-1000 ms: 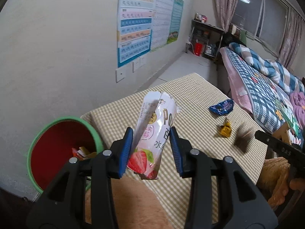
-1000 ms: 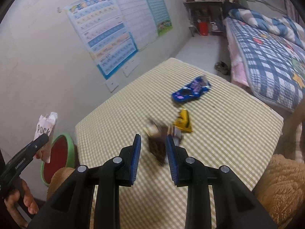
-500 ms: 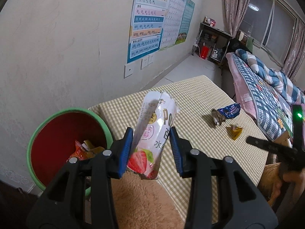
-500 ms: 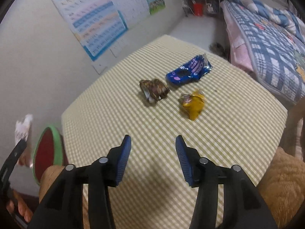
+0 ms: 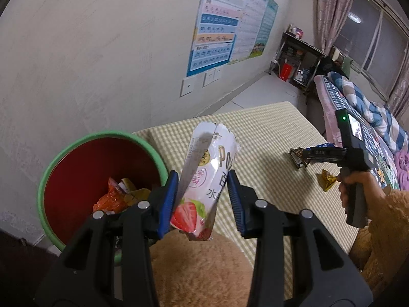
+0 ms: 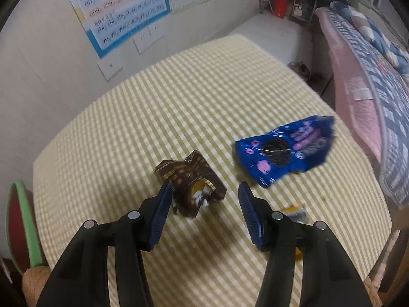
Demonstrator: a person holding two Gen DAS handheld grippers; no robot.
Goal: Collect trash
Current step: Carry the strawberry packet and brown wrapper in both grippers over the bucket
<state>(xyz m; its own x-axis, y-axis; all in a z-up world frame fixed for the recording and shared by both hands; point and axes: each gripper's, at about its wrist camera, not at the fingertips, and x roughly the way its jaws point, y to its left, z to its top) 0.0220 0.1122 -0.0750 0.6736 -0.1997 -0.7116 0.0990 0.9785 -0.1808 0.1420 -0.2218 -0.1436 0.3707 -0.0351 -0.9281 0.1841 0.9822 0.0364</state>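
Observation:
My left gripper (image 5: 203, 199) is shut on a white and pink strawberry snack wrapper (image 5: 204, 179), held upright at the rim of the green bin with a red inside (image 5: 76, 153), which holds orange and yellow wrappers (image 5: 115, 197). My right gripper (image 6: 204, 209) is open and empty, low over the checked tablecloth (image 6: 179, 102), with a crumpled brown wrapper (image 6: 191, 184) just ahead of its left finger. A blue cookie wrapper (image 6: 283, 151) lies to the right. A yellow wrapper (image 6: 294, 211) is partly hidden behind the right finger. The right gripper also shows in the left wrist view (image 5: 301, 153).
The bin stands on the floor at the table's left end, by the white wall with posters (image 5: 225, 25). A bed with a plaid quilt (image 6: 370, 64) runs along the table's right side. A fuzzy tan sleeve (image 5: 199, 268) lies under the left gripper.
The left gripper has moved closer to the bin with the wrapper. The right gripper let go of the brown wrapper, opened, and has now come down close behind it.

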